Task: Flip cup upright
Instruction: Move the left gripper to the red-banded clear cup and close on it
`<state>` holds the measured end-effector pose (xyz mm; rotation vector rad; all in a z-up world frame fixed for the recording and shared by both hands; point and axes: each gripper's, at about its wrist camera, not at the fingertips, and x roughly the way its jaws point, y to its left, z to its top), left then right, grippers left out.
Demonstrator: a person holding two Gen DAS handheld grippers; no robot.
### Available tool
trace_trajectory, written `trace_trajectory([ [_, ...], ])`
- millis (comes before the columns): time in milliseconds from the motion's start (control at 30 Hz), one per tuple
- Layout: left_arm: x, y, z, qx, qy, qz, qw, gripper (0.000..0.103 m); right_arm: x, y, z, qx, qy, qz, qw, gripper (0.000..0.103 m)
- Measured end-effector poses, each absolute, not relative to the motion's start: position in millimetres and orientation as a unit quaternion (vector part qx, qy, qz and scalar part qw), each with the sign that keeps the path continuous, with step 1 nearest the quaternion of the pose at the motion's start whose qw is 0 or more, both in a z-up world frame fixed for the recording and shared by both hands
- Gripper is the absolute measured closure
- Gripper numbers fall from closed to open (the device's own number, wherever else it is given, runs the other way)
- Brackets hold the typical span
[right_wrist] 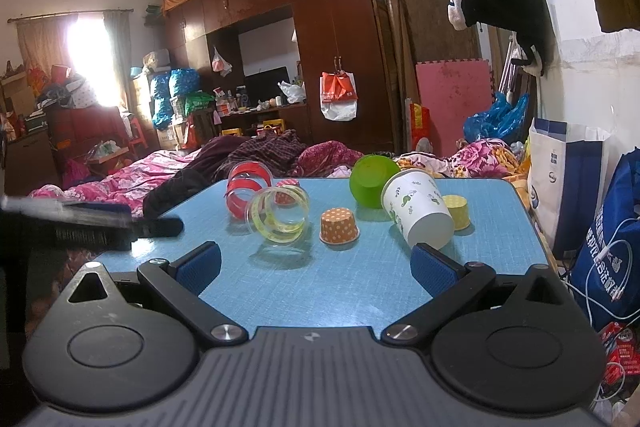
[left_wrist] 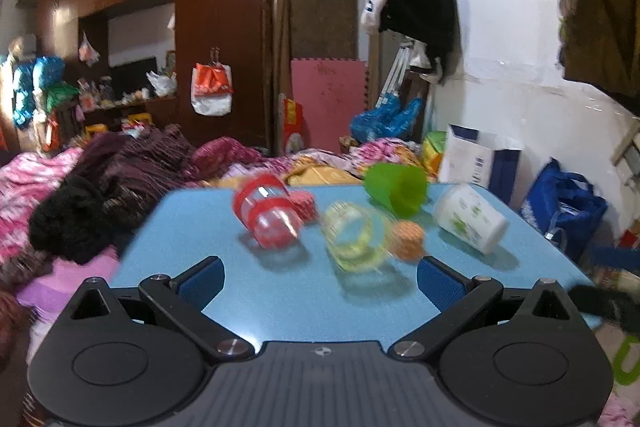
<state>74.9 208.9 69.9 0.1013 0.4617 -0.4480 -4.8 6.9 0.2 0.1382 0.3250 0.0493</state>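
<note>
Several cups lie on the blue table (right_wrist: 320,279). A clear cup with red bands (right_wrist: 245,189) lies on its side at the back left, a clear cup with yellow bands (right_wrist: 280,214) beside it. A green cup (right_wrist: 372,181) and a white paper cup with green print (right_wrist: 418,213) lie tipped at the right. Small orange (right_wrist: 339,225), red (right_wrist: 287,191) and yellow (right_wrist: 456,211) paper cups stand upside down. My right gripper (right_wrist: 316,265) is open and empty, near the white cup. My left gripper (left_wrist: 320,277) is open and empty, in front of the yellow-banded cup (left_wrist: 354,235).
A bed with pink and purple bedding (right_wrist: 168,171) lies behind and left of the table. Bags (right_wrist: 608,227) stand at the table's right edge against the wall. The left gripper's body (right_wrist: 80,221) shows at the right wrist view's left side.
</note>
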Motion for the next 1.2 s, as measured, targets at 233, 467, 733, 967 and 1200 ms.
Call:
trace_trajectory([
  [233, 134.1, 199.1, 86.3, 0.060, 0.250, -0.172, 0.951, 0.000, -3.5, 12.6, -3.6, 0.070, 0.172, 0.025, 0.982, 0.001],
  [467, 229.7, 187.0, 60.2, 0.020, 0.362, -0.157, 0.919, 0.000, -9.6, 7.3, -5.8, 0.082, 0.179, 0.025, 0.980, 0.001],
  [733, 280.6, 174.2, 54.3, -0.015, 0.439, -0.139, 0.888, 0.013, -13.2, -6.4, -4.7, 0.104, 0.186, 0.027, 0.977, 0.001],
  [967, 309.4, 164.8, 42.0, -0.020, 0.500, -0.117, 0.858, 0.023, -13.2, -13.8, -1.0, 0.109, 0.185, 0.030, 0.976, 0.001],
  [1200, 315.9, 159.5, 35.1, -0.028, 0.510, -0.100, 0.854, 0.033, -10.3, -17.5, 0.5, 0.112, 0.185, 0.032, 0.976, 0.001],
])
